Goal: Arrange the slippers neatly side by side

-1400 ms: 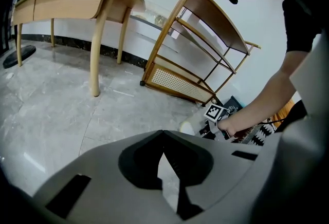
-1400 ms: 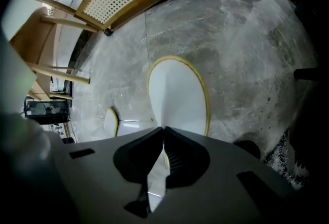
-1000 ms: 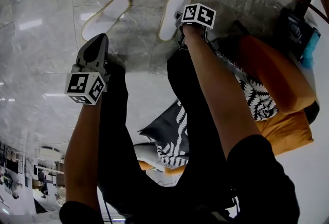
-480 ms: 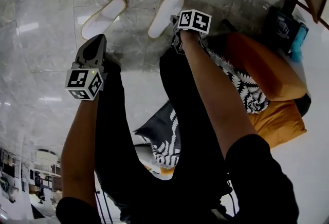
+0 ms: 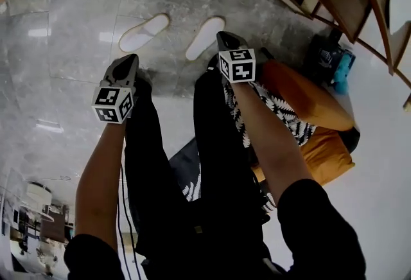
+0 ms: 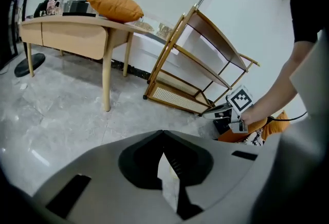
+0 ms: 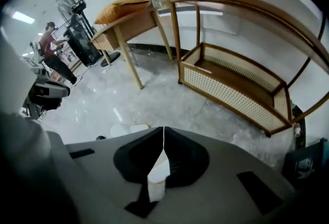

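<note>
Two flat white slippers with pale tan edging lie on the grey marble-tiled floor (image 5: pixel 70 47). The left-hand slipper (image 5: pixel 144 33) and the right-hand slipper (image 5: pixel 205 38) are roughly parallel and slanted the same way, with a strip of bare floor between them.

The left tongs (image 5: pixel 128 60) are closed tip to tip with nothing between them, held above the floor and apart from the slippers. The right tongs (image 5: pixel 223 38) have just been closing and now meet tip to tip, also empty. In the head view they sit just beside the right-hand slipper's near end, but raised off the floor.

The right gripper view shows one slipper on the floor past the gripper's grey body (which of the pair is unclear).

Beyond the slippers stand a light wooden desk (image 6: pixel 77 25) carrying a plump orange cushion (image 6: pixel 115 7), and a slanted wooden rack with a woven cane bottom shelf (image 7: pixel 231 84). By the person's right leg lie a large orange floor cushion (image 5: pixel 305 99) and a black-and-white fern-print cushion (image 5: pixel 279 108).
</note>
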